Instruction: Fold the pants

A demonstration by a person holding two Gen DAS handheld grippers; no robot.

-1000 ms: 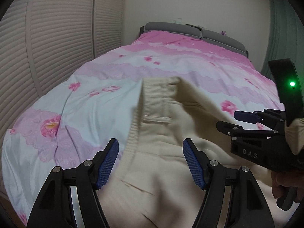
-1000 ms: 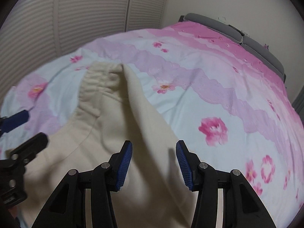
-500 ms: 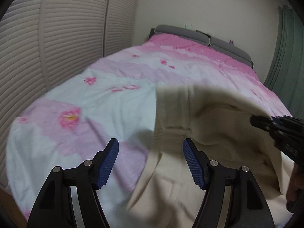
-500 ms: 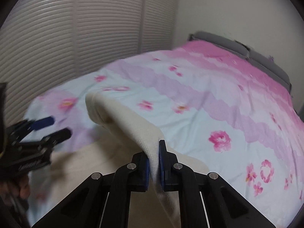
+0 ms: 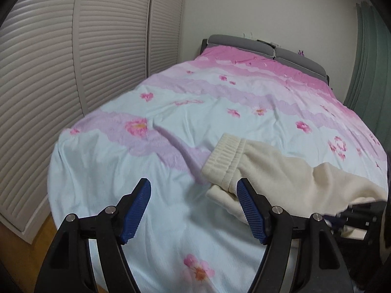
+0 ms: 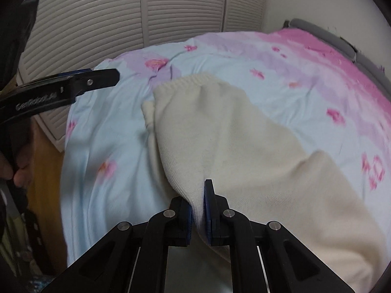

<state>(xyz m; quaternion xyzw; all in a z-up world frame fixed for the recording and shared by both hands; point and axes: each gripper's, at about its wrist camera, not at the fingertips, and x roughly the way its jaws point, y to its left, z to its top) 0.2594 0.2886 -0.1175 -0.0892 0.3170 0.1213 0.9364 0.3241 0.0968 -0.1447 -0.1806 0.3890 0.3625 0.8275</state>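
- A second ago your right tool (image 6: 198, 210) stood apart over flat cloth; now it is clamped tight on a raised fold of the cream pants (image 6: 234, 131), with fabric pinched between the blue pads.
- The waistband, which filled your left view before, now sits off to the right of it, doubled over on the bed (image 5: 127, 171).
- Your left tool (image 5: 193, 207) gapes wide, its jaws opening a little more, over bare floral cover; only its right pad (image 5: 249, 210) overlaps the pants' edge, gripping nothing.
- Both tools tilt downward toward the bed; your left hand (image 6: 14, 168) shows at the right view's edge.
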